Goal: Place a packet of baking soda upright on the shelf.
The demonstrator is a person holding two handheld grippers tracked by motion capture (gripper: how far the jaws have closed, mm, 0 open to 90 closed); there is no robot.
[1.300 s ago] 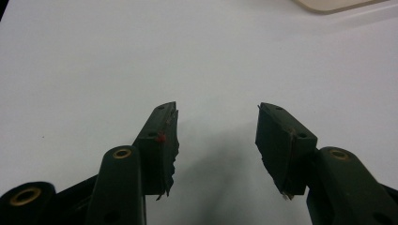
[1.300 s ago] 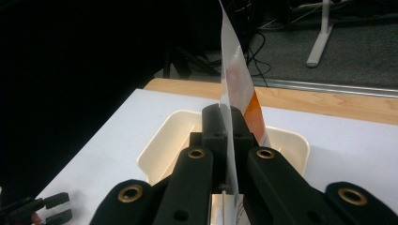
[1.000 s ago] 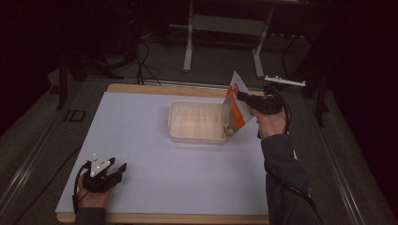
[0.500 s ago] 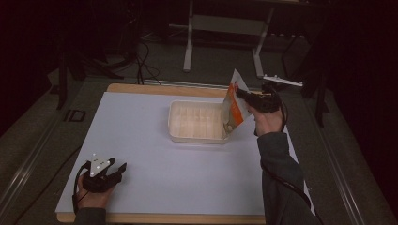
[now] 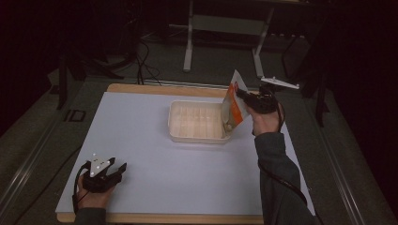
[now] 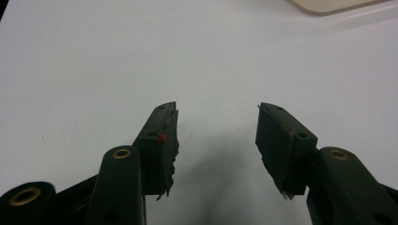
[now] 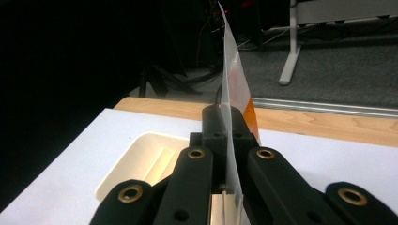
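Right gripper [image 5: 240,95] pinches orange-white pouch [image 5: 233,105] tilted over cream tray [image 5: 197,137] — left gripper [image 6: 216,131] spread, empty

Both black plastic two-jaw tongs, the left tongs [image 6: 217,136] and the right tongs [image 7: 228,136], have brass-coloured rivets. A grey three-cornered plate [image 5: 279,83] sits on the right one. The person wears a dark grey long sleeve [image 5: 274,183], and a black cable [image 5: 281,180] runs along it.

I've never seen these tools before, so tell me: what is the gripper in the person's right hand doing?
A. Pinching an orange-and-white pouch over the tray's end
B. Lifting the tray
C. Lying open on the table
A: the right gripper is shut on the pouch, above the tray.
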